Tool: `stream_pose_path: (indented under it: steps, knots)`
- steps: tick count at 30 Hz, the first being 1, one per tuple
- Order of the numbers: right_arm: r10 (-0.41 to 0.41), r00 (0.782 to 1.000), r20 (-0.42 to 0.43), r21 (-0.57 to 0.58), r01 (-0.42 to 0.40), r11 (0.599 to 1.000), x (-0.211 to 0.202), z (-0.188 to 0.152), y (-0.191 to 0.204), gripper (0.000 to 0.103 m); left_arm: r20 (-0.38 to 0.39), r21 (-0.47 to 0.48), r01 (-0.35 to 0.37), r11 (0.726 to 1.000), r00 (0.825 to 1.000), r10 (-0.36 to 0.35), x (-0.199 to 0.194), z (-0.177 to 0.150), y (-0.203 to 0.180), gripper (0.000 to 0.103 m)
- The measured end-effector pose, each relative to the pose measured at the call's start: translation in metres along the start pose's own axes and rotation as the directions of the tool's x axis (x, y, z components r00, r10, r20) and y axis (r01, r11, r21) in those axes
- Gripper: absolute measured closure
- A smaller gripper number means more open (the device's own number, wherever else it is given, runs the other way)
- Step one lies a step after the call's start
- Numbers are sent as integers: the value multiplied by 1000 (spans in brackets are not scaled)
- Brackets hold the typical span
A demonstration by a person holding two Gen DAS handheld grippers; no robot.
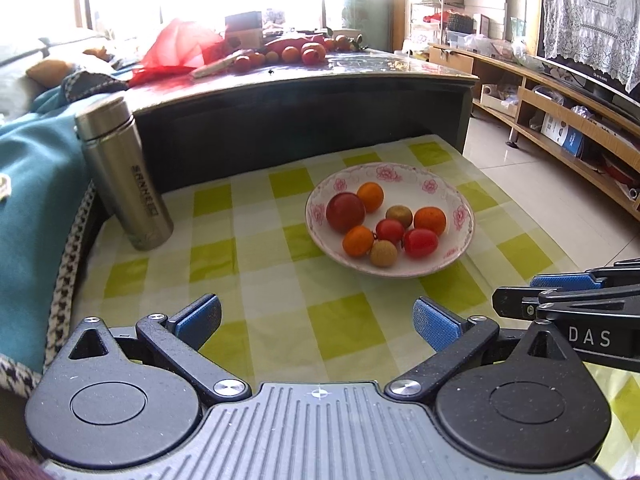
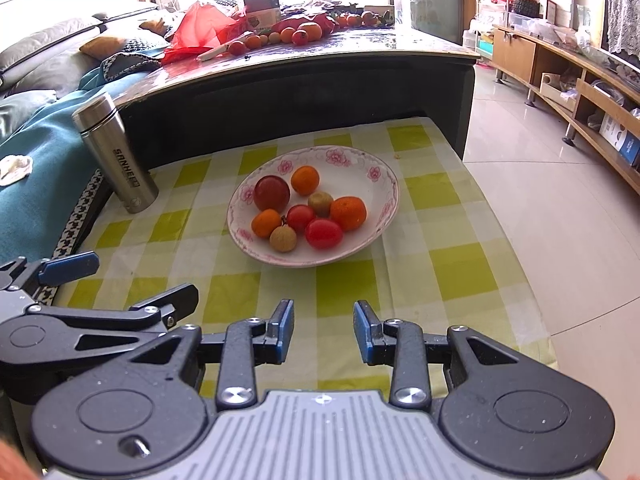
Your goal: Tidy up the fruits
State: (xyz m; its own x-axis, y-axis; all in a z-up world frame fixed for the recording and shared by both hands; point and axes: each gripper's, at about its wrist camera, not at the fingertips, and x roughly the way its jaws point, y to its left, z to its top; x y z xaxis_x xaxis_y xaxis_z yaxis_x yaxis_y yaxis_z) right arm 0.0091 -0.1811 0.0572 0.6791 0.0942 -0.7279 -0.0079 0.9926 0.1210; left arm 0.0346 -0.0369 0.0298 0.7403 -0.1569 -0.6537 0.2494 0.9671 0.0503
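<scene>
Nearest me, my left gripper (image 1: 316, 322) hung with its blue, ribbed pads spread wide and empty over the cloth, and my right gripper (image 2: 323, 330) beside it was parted more narrowly, also grasping nothing and touching nothing. Under both lay a low table dressed in a smooth green-and-white checked tablecloth (image 2: 452, 276). Farther out, near its middle, sat a shallow white ceramic bowl (image 2: 372, 172) rimmed with pink flowers, and the fruits (image 2: 308, 212) rested inside it: glossy red rounds, orange ones and two dull brownish ones, bunched close. Left of the bowl, well apart, a brushed steel flask (image 1: 120, 176) stood upright against a teal sofa cover (image 1: 32, 184). Beyond rose a dark, glossy-topped table (image 2: 360, 52) strewn with more fruit and red plastic, with pale floor tiles (image 2: 540, 176) and a wooden shelf unit (image 2: 568, 76) to the right.
</scene>
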Motion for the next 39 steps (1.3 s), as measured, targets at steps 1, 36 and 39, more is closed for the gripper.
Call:
stream_pose_path:
  steps: [1,36,39]
  knots:
    - [-1,1000,-2,-2,1,1000,-1,-1,1,66,-1,1,-6,1000,1000,6,-1,-1,0,0]
    - [3,999,-32,-14,-3,1000,-14,-26,12,66,-63,48,-94,994,993,97,-12,-22,-9,0]
    - [0,999,-34,-15,0,1000,-14,-26,12,66,-61,46,-96,994,993,98,-12,-22,-9,0]
